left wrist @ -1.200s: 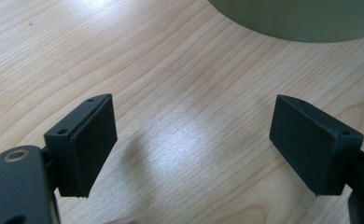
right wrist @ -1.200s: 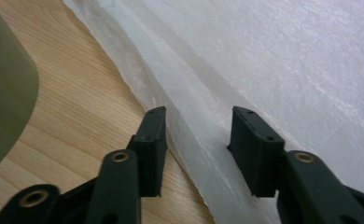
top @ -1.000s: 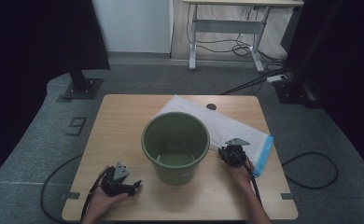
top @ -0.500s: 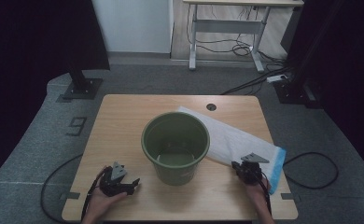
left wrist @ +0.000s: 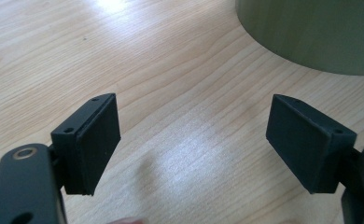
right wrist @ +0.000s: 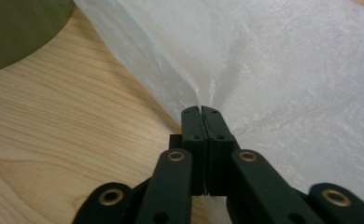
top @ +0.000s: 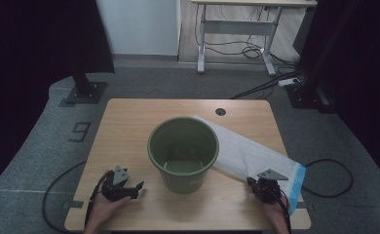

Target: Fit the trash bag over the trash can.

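A green bucket (top: 183,153) stands upright in the middle of the wooden table (top: 129,122); its wall shows in the left gripper view (left wrist: 320,32) and the right gripper view (right wrist: 17,28). A white plastic bag (top: 246,151) with a blue end lies flat to the bucket's right. My right gripper (top: 263,185) is near the front right edge, shut on a pinched fold of the bag (right wrist: 287,70). Its jaws (right wrist: 202,109) have just eased open a trifle, with the film still pressed between them. My left gripper (top: 135,189) rests front left, open, with bare wood between its pads (left wrist: 194,140).
A round cable hole (top: 220,111) sits at the table's far edge. Cables trail off the front corners onto the grey floor. A desk frame (top: 237,29) with wires stands beyond the table, and a black stand base (top: 83,90) is at the far left.
My right gripper has moved right and toward the front edge, away from the bucket, dragging the bag's blue end with it. The left gripper has stayed put.
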`<state>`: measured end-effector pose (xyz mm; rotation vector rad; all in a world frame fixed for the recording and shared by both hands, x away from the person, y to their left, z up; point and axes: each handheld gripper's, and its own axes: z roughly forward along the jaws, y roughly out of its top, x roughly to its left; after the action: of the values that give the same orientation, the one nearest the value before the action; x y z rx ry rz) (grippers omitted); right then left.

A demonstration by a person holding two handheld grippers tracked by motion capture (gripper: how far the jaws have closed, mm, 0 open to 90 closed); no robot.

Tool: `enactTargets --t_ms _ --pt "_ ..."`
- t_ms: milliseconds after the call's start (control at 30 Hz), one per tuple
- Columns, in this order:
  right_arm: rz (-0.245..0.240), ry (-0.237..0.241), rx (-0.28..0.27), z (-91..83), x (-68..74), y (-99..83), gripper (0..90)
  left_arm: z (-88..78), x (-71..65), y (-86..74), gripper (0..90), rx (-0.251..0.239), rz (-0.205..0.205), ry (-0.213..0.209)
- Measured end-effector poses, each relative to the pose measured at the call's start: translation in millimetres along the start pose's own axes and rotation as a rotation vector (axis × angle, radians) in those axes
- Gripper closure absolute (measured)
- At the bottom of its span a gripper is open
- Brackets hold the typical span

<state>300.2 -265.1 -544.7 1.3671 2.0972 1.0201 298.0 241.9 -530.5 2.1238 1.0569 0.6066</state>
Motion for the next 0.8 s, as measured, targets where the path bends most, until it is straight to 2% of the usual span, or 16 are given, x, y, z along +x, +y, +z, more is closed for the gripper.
enactTargets --t_ms 67,133,233,267,433,567,667,800 --pt "-0.001 0.005 0.007 3.4 3.4 0.2 73.8 -1.3 0.9 -1.6 17.5 -0.003 -0.005 -0.005" --pt "-0.004 -0.030 -0.004 6.0 8.0 3.0 58.0 -1.1 2.8 -2.0 17.5 0.000 -0.008 -0.005" --pt "0.026 -0.020 -0.047 9.8 15.7 14.6 49.4 1.4 5.7 -2.0 17.8 0.006 -0.011 -0.001" --pt "0.022 -0.012 -0.060 12.6 19.3 20.1 47.6 2.6 6.5 -1.9 17.8 0.006 -0.012 -0.001" --pt "-0.060 0.056 -0.092 33.9 40.8 48.1 43.3 6.3 7.6 -0.5 18.1 0.010 -0.017 -0.002" --pt "-0.102 0.097 -0.056 54.1 50.0 52.9 41.6 8.4 6.0 -1.7 18.1 0.023 -0.003 -0.001" --pt "-0.136 0.116 -0.040 66.1 55.8 59.1 42.1 9.5 8.2 -2.3 18.1 0.026 -0.011 0.000" --pt "-0.127 0.130 -0.020 74.8 60.8 70.5 41.5 11.1 7.1 -3.3 18.1 0.036 -0.007 -0.001"
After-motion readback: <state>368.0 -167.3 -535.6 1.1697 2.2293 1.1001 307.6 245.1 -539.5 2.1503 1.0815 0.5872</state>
